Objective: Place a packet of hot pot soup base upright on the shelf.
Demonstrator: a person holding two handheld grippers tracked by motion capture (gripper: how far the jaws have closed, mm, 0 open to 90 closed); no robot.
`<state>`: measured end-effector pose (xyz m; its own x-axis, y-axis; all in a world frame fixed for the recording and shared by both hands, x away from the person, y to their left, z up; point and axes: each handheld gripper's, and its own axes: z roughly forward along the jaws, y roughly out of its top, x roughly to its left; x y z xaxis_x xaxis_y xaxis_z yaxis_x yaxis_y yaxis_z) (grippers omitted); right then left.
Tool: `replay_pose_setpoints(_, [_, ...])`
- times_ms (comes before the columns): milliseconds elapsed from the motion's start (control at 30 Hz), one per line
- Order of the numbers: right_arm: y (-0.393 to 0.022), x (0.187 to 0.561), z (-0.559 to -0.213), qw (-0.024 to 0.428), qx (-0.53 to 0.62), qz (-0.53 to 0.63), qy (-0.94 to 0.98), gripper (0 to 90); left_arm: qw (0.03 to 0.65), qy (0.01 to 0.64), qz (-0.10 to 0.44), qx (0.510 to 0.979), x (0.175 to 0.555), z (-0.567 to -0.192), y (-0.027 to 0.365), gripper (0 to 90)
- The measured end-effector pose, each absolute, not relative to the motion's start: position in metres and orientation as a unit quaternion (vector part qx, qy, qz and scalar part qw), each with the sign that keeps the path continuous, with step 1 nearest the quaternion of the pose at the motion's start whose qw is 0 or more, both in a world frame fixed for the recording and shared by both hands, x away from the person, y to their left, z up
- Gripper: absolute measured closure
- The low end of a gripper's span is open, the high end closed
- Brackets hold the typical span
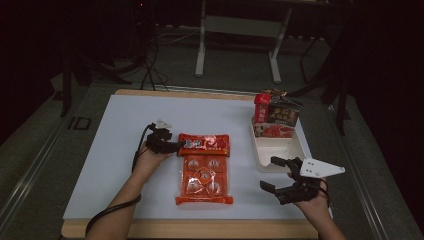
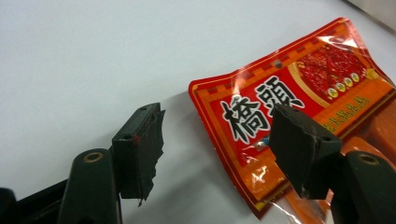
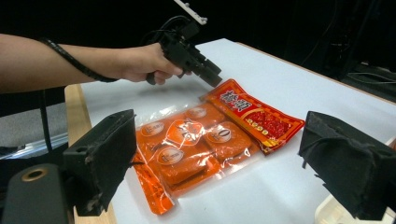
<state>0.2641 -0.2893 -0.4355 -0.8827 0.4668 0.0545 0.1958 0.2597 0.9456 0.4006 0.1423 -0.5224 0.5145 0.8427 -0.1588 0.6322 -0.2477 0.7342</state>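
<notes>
Between the 2 black fingers (image 2: 140, 149) of the left gripper (image 2: 217, 151), in the left gripper view, lies the near corner of a red sauce packet (image 2: 289, 107) with large black characters on white; the fingers stand apart, 1 on bare surface, the other over the packet's lower edge, and whether either touches the packet cannot be told. In the high view the left gripper (image 1: 167, 145) points right at the packet's left end (image 1: 204, 144), held by the left hand (image 1: 150, 161).

The red packet lies flat across the far end of a larger clear bag of orange blocks (image 1: 204, 179), near the middle of the white surface (image 1: 115, 150). In the right gripper view the bag (image 3: 191, 149) shows round labels on its blocks, with the red packet (image 3: 254, 114) beyond it.

The right gripper (image 1: 274, 175), held by the right hand (image 1: 312, 200), hovers at the near right with its fingers (image 3: 100, 158) spread wide and holding nothing. Just beyond it sits a white tray (image 1: 280, 150), its near half bare; its far end holds a red canister (image 1: 261, 109) and dark snack packs (image 1: 285, 111), standing together.
</notes>
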Motion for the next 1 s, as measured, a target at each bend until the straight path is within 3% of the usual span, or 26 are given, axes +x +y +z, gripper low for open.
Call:
replay_pose_setpoints(433, [-0.29,0.266,-0.438,0.11,0.213,0.57,0.786,13.0,0.387,0.495,0.095,0.772,0.419,-0.538,0.139,43.4])
replay_pose_setpoints(800, [-0.288,0.268,-0.439,0.101,0.214,0.569,0.788,13.3,0.365,0.463,0.077,0.804,0.417,-0.534,0.118,70.2])
replay_pose_setpoints(1000, [-0.288,0.268,-0.44,0.102,0.215,0.567,0.789,13.3,0.337,0.449,0.107,0.821,0.416,-0.533,0.109,75.6])
